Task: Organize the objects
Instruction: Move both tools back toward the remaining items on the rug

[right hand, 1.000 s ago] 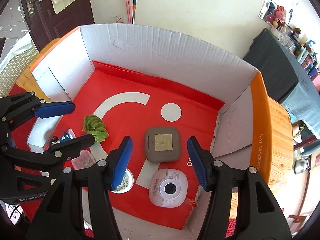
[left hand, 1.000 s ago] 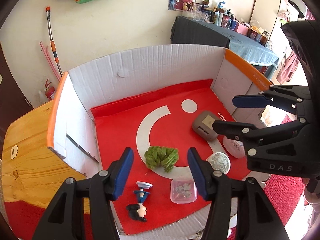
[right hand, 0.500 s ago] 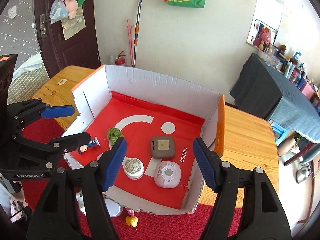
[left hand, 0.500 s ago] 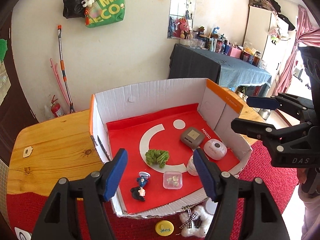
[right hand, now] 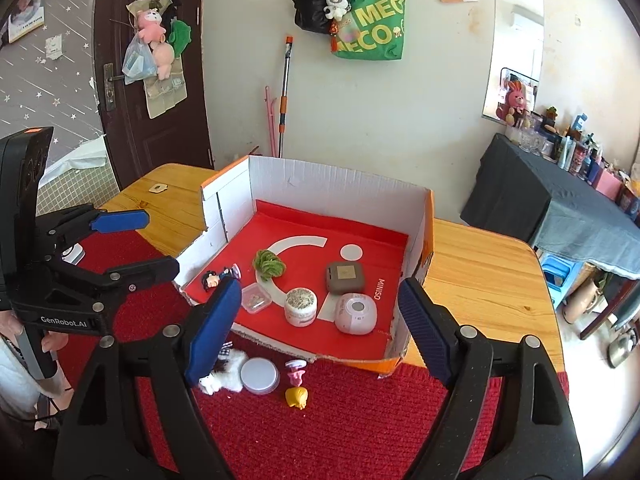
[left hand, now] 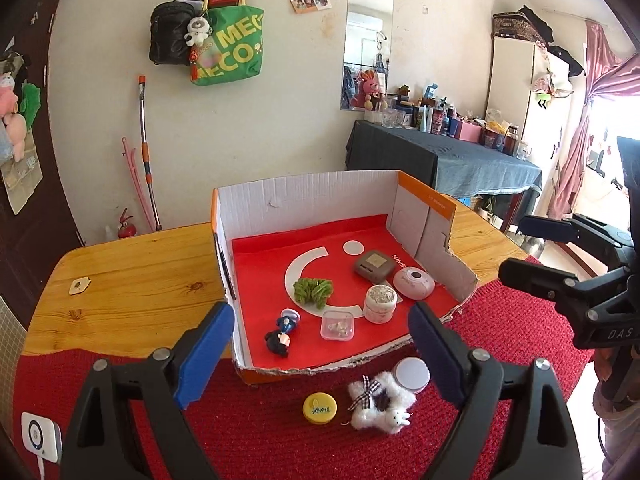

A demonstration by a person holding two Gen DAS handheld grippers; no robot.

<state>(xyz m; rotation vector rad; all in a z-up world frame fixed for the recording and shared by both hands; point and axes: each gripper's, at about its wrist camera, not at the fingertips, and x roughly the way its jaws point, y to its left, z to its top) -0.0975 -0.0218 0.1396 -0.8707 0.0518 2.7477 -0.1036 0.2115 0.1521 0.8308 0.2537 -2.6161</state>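
A cardboard box (left hand: 304, 196) (right hand: 332, 184) with a red floor holds a green scrunchie (left hand: 312, 290) (right hand: 270, 264), a brown square case (left hand: 372, 266) (right hand: 345, 277), a pink round device (left hand: 414, 283) (right hand: 355, 313), a glitter-lidded jar (left hand: 381, 303) (right hand: 301, 306), a clear small box (left hand: 338, 325) (right hand: 256, 298) and a lying figurine (left hand: 282, 332) (right hand: 216, 278). My left gripper (left hand: 320, 314) (right hand: 160, 242) and right gripper (right hand: 320, 286) (left hand: 516, 246) hover side by side in front of the box. Both have opening jaws with nothing between them.
On the red mat (left hand: 260, 432) before the box lie a yellow tin (left hand: 319, 409), a white plush (left hand: 380, 402) (right hand: 224, 376), a white lid (left hand: 411, 375) (right hand: 260, 376) and a small yellow-and-pink toy (right hand: 297, 394). The wooden table (left hand: 132, 276) extends on both sides. A white gadget (left hand: 40, 440) lies at the near left.
Both grippers have drawn back and risen out of the box, and their jaws have spread wider. The whole box and the items on the mat have come into view.
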